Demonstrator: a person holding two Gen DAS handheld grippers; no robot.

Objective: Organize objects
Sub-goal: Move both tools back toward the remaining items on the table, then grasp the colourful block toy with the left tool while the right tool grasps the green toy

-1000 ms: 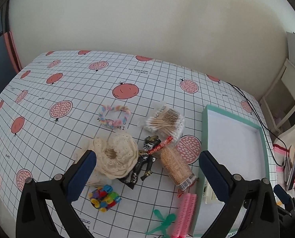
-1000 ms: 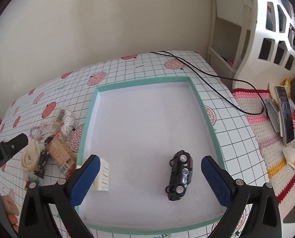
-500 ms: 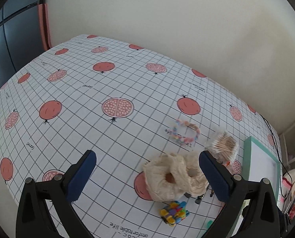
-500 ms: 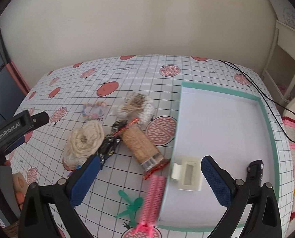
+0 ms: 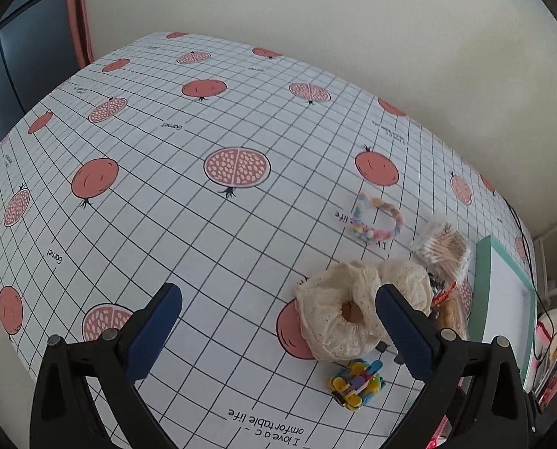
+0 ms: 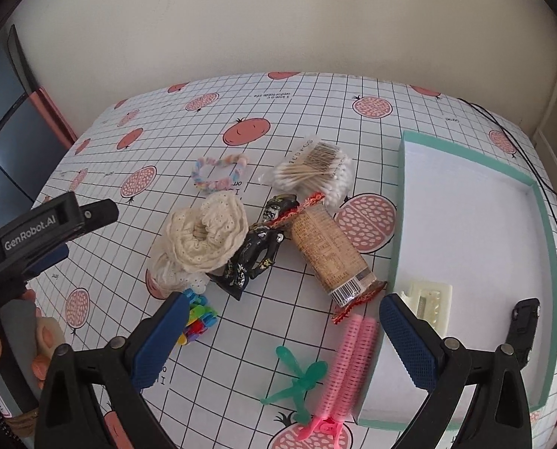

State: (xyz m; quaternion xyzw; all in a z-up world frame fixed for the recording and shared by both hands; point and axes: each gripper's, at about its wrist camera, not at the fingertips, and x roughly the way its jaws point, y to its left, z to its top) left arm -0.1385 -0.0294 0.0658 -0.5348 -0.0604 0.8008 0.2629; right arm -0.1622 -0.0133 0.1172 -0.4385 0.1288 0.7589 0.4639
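Note:
A mint-rimmed white tray (image 6: 544, 220) lies at the right and holds a cream hair clip (image 6: 430, 301) and a black toy car (image 6: 523, 323). Left of the tray are a cork-patterned tube (image 6: 329, 254), a bag of cotton swabs (image 6: 314, 176), a black figurine (image 6: 257, 252), a cream lace scrunchie (image 6: 199, 237), a pastel bracelet (image 6: 220, 176), colourful clips (image 6: 199, 318), a green propeller toy (image 6: 297, 381) and a pink hair roller (image 6: 347, 363). My right gripper (image 6: 278, 336) hangs open above the propeller and roller. My left gripper (image 5: 278, 321) is open, left of the scrunchie (image 5: 349, 307).
The pomegranate-print tablecloth (image 5: 203, 202) covers the table up to a cream wall. A black cable (image 6: 502, 127) runs along the far right edge. A hand (image 6: 42, 348) holds the left gripper's handle at the left. A dark panel (image 5: 24, 56) stands beyond the table's left side.
My right gripper swung left from over the tray to the pile of loose objects. My left gripper turned left, so the pile now sits at its right.

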